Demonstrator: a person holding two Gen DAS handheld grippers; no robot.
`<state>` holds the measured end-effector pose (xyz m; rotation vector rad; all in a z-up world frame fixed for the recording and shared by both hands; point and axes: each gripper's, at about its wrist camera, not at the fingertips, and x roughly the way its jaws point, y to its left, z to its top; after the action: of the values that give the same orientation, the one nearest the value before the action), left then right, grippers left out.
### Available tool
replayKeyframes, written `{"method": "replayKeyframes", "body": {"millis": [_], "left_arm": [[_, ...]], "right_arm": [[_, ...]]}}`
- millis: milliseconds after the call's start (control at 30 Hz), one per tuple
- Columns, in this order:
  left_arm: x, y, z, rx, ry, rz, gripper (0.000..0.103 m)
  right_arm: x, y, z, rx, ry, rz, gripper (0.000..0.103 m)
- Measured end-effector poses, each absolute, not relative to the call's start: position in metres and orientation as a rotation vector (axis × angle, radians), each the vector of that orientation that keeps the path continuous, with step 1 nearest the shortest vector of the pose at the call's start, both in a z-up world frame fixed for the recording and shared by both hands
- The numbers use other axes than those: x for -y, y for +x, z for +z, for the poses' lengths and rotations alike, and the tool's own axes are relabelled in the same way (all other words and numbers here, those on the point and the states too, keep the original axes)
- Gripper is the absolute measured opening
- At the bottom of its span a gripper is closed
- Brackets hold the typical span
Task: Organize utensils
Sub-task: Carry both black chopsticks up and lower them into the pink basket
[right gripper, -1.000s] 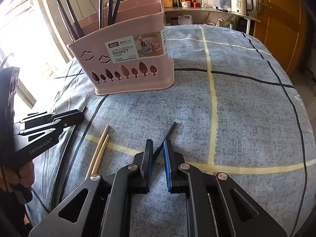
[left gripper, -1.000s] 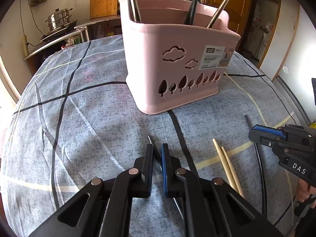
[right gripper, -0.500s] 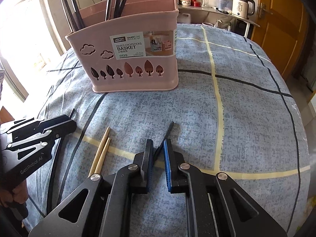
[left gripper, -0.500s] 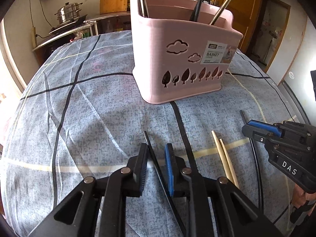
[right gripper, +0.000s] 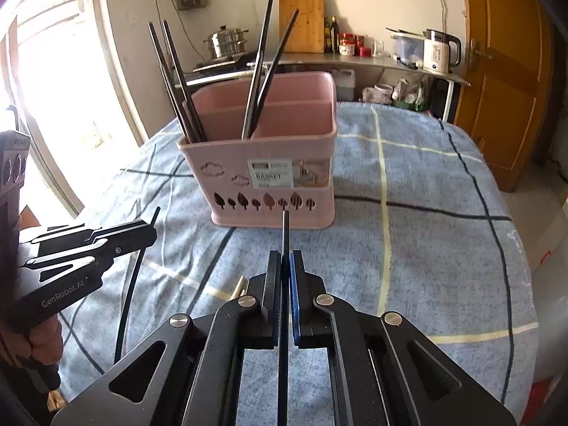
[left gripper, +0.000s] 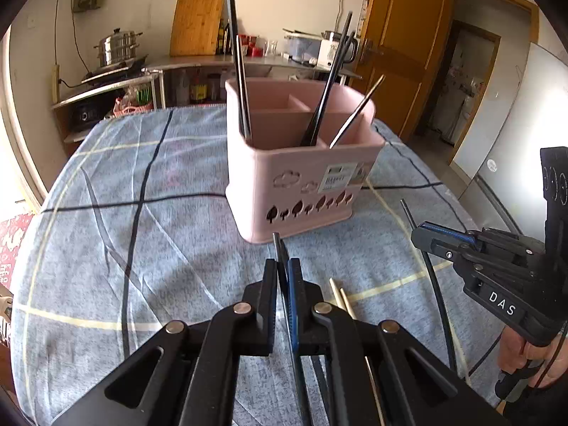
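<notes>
A pink chopstick basket (left gripper: 301,177) (right gripper: 277,177) stands on the blue checked tablecloth, with several dark chopsticks and a metal one upright in its compartments. My left gripper (left gripper: 282,264) (right gripper: 149,230) is closing its jaws on a black chopstick (left gripper: 278,248), which is raised off the cloth in front of the basket. My right gripper (right gripper: 285,257) (left gripper: 426,236) is closing its jaws on another black chopstick (right gripper: 285,227), also lifted and pointing at the basket. Two wooden chopsticks (left gripper: 337,291) (right gripper: 238,285) lie on the cloth between the grippers.
Behind the table runs a counter with a steamer pot (left gripper: 117,48), a wooden cutting board (right gripper: 301,23) and a white kettle (right gripper: 438,51). A wooden door (right gripper: 504,81) is at the right. A hand (right gripper: 39,344) holds the left gripper's grip.
Both grippers have risen, each lifting its black chopstick off the cloth. The basket now looks lower and farther away, with its inside visible.
</notes>
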<state>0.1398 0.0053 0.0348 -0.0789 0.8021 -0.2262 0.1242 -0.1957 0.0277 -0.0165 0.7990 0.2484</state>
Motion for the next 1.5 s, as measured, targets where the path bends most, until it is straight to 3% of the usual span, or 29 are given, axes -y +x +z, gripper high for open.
{"method": "replayKeyframes", "body": {"millis": [367, 1100, 1500], "left_arm": [[-0.020, 0.120, 0.117, -0.593, -0.055, -0.261, 0.005], [-0.024, 0.121, 0.140, -0.558, -0.051, -0.291, 0.005], [-0.027, 0.141, 0.190, -0.506, -0.057, -0.313, 0.005]], "right_arm": [[0.200, 0.112, 0.093, -0.608, -0.013, 0.243, 0.005], [0.195, 0.105, 0.127, -0.504, -0.039, 0.276, 0.004], [0.173, 0.118, 0.165, -0.422, -0.067, 0.321, 0.004]]}}
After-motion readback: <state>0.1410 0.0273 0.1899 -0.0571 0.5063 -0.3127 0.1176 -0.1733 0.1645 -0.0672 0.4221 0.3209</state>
